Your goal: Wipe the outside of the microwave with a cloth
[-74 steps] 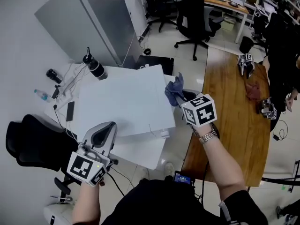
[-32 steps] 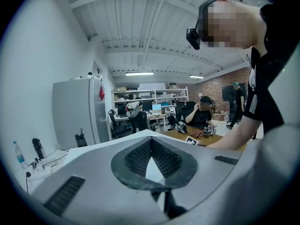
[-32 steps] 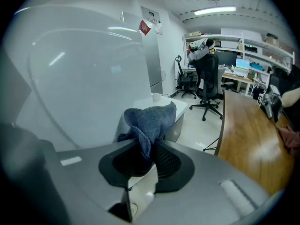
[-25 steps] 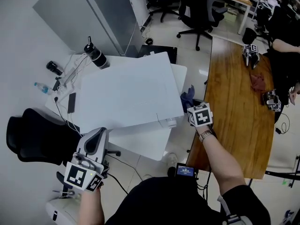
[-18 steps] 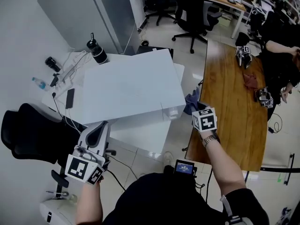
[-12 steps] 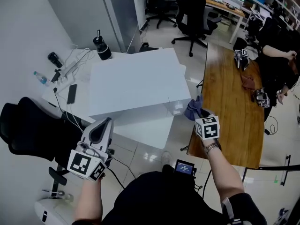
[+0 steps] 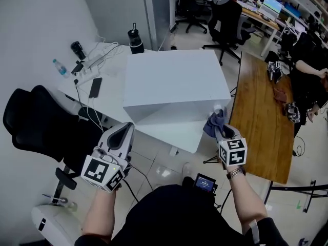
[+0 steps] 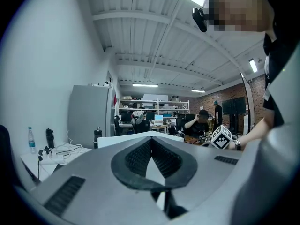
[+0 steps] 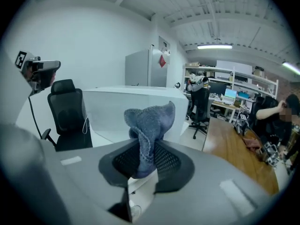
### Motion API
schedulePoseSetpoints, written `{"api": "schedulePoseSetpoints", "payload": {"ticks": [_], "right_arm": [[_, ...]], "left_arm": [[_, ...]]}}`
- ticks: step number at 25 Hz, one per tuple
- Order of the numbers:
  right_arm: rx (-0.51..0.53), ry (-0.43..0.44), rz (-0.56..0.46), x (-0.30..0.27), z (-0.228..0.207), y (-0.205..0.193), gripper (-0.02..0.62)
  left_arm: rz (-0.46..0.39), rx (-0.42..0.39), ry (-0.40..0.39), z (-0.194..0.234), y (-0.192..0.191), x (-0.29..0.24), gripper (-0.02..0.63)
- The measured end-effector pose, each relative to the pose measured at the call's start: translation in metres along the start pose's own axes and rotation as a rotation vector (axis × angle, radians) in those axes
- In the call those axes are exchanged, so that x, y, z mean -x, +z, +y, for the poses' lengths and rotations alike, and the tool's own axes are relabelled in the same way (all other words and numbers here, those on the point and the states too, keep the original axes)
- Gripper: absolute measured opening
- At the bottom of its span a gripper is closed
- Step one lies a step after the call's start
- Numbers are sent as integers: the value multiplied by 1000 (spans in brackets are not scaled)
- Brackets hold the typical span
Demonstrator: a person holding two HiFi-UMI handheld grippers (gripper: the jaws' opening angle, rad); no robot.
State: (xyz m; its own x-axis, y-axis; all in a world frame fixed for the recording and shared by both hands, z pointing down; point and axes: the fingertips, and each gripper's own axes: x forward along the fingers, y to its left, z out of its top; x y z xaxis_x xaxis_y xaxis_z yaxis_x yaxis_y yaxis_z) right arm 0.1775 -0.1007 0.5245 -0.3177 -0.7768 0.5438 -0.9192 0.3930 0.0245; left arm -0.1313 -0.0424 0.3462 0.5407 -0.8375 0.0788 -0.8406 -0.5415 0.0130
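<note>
Blue cloth (image 9: 149, 121) sits pinched between the jaws of our right gripper (image 7: 220, 131), bunched and standing up above them. We hold it just beside the near right corner of the white microwave (image 7: 174, 81), which stands on a table (image 7: 177, 137); whether cloth meets casing we cannot tell. Our left gripper (image 8: 151, 144) hangs off the table's near left edge, jaws clenched together on nothing.

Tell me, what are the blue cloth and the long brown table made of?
The cloth looks like microfibre or terry: a fuzzy, nubbly blue-grey surface that folds limply. The table looks like varnished wood or veneer: streaky brown grain with a sheen.
</note>
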Motion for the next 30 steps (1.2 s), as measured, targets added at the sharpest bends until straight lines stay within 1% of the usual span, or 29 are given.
{"api": "schedulePoseSetpoints", "payload": {"ticks": [6,12,18,23,27,30], "right_arm": [[95,134,-47,-15,95,24,75],[205,271,-61,-41,193,42,75],[312,368,-80,-70,277,55,77],[368,386,-83,-97,319,62,77],[430,364,-63,-120,333,69,77],[454,340,-41,-136,336,71,77]], "left_arm": [[0,7,53,19,-5,51,5],[21,7,112,39,-14,102,5],[37,5,185,60,-22,146,5],[48,2,232,72,-25,170,5],[54,-7,248,77,-24,183,5],[60,-10,251,78,-25,188,5]]}}
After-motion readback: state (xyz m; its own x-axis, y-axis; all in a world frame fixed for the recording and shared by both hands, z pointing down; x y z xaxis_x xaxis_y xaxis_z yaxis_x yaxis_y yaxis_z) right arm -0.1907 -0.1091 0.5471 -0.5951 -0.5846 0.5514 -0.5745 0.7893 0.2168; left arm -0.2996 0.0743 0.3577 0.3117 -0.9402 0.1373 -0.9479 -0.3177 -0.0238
